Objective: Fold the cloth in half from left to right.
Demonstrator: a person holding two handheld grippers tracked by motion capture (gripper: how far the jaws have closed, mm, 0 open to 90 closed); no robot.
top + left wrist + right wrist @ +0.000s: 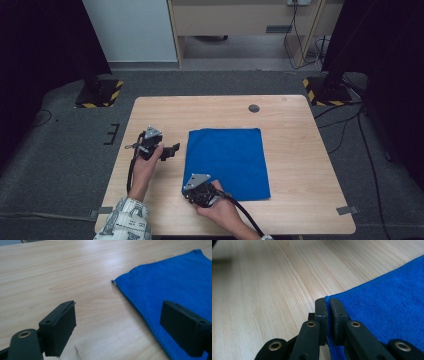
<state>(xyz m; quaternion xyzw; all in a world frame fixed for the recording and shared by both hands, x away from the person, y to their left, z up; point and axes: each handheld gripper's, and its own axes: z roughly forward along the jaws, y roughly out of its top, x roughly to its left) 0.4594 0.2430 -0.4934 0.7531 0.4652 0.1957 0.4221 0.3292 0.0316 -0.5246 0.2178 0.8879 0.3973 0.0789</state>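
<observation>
Right tongs (328, 315) pinch the near corner of one flat blue microfibre cloth (226, 161); left tongs (117, 325) gape with nothing in them.

Two tongs and one cloth sit on the pale wooden worktop (295, 150). Right tongs, held in a hand entering from the bottom edge in the high view, point along the worktop with both black jaws pressed together on the cloth's corner edge. Left tongs, gripped by a hand in a patterned sleeve (125, 220), hover just beside the cloth's left edge, jaws spread wide, aimed at its far corner without touching it. Bare wood lies open to the left of both tongs, and a broad strip runs beyond the cloth's right edge.
</observation>
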